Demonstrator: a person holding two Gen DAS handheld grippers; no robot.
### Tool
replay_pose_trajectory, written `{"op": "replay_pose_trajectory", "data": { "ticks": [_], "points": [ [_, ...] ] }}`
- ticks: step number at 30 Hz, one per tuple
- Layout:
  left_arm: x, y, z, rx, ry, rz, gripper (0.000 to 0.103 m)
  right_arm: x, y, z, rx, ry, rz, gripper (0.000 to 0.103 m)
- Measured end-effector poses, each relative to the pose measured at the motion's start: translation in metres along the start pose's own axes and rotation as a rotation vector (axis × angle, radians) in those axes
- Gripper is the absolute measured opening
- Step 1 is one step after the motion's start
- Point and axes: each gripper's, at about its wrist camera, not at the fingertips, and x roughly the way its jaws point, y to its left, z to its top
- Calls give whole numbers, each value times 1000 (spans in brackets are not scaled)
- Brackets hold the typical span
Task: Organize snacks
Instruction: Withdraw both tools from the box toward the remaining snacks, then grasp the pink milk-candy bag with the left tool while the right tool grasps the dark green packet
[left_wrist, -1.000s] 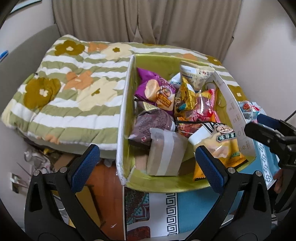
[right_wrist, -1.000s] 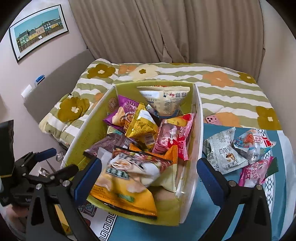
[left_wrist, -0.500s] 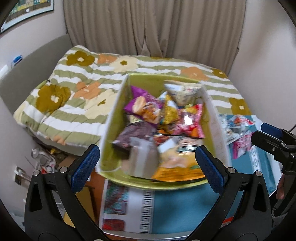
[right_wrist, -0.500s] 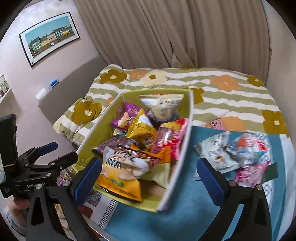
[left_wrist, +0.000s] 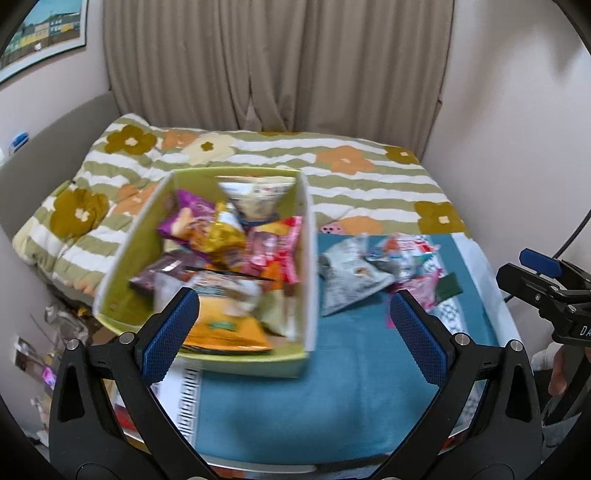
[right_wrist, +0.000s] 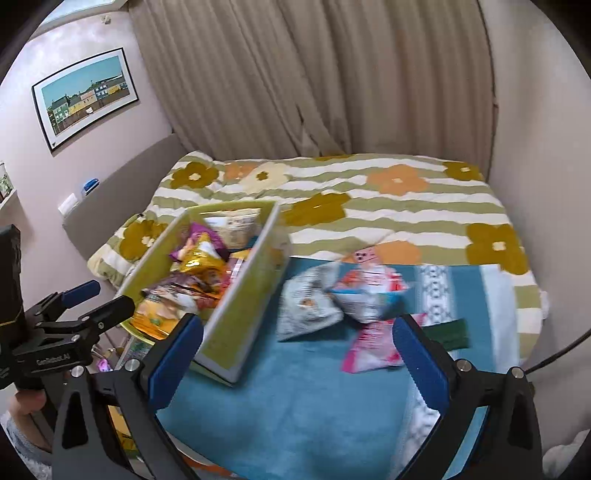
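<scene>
A green box (left_wrist: 308, 280) (right_wrist: 243, 314) full of snack bags stands on a blue cloth (left_wrist: 332, 398) (right_wrist: 295, 406). To its right lie loose bags: a grey one (left_wrist: 351, 277) (right_wrist: 304, 306), a white and red one (left_wrist: 406, 251) (right_wrist: 369, 291) and a pink one (left_wrist: 424, 291) (right_wrist: 373, 347). My left gripper (left_wrist: 293, 332) is open and empty, held back from the box's front right corner. My right gripper (right_wrist: 297, 354) is open and empty, in front of the loose bags. Each gripper shows at the edge of the other's view, the right one (left_wrist: 543, 280) and the left one (right_wrist: 81, 310).
A bed with a striped flowered quilt (left_wrist: 258, 155) (right_wrist: 369, 203) lies behind the cloth. A pink phone (right_wrist: 365, 256) lies on the quilt's edge. A dark green packet (right_wrist: 448, 334) lies right of the pink bag. Curtains and walls close the back. Clutter sits on the floor at left (left_wrist: 55, 332).
Both grippers have pulled back and swung right. The box now looks smaller and further left, and the loose bags on the blue cloth have come into the middle of both views.
</scene>
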Motion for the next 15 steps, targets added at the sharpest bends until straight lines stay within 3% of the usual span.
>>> {"op": "replay_pose_trajectory", "data": {
  "ticks": [9,15],
  "points": [
    [16,-79,-23,-8,11,-27,103,-14,-65,-4,-32,22,4,102],
    [59,-121,-34,38,104,-80,102,2,-109,-15,-10,64,-19,102]
  ]
}}
